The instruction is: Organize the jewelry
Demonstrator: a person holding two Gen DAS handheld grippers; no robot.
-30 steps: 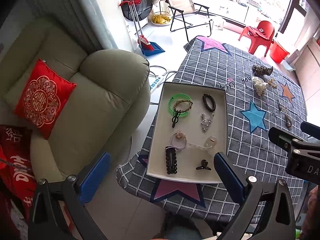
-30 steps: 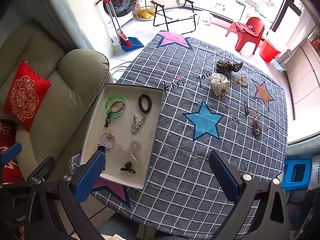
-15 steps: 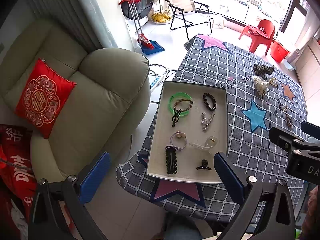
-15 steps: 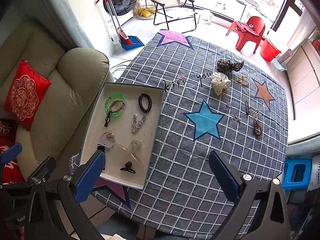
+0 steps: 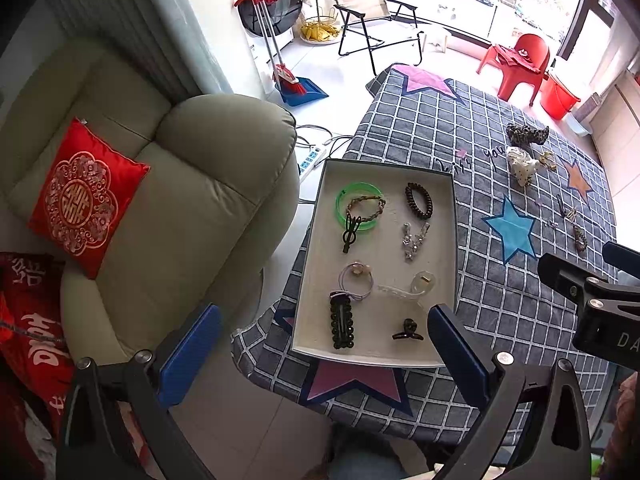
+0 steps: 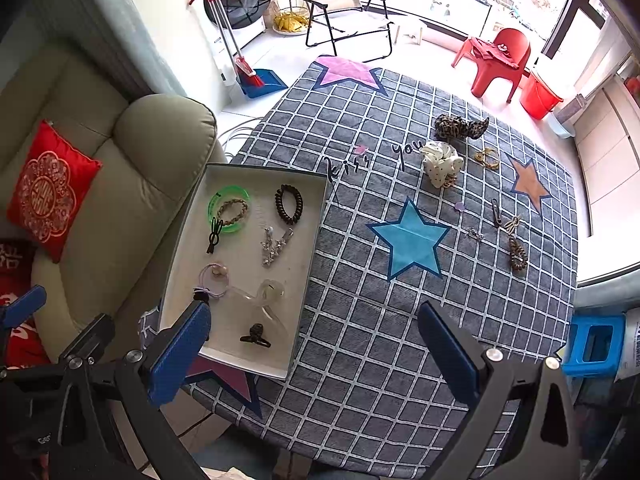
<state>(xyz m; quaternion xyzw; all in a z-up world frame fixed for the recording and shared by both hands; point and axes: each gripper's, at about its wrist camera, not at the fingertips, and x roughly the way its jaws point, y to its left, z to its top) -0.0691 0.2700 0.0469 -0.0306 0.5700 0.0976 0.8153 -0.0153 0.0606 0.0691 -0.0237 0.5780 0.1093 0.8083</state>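
left tool point(image 5: 324, 354) wide, empty | right tool point(image 6: 314, 354) wide, empty | both above tray point(image 6: 316, 216)

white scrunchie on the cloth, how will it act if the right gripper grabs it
The white scrunchie looks like puffy gathered fabric, so it will probably squash and flop rather than roll. It seems light. A gold piece lies against it and might drag along.

Right tool's finger point(image 6: 180, 354) hides the tray point(image 6: 256, 172) corner.

The left gripper point(image 5: 324, 344), fingers spread wide and empty, hovers above a tray point(image 5: 316, 240) of hair accessories on the checked tabletop point(image 5: 500, 304).
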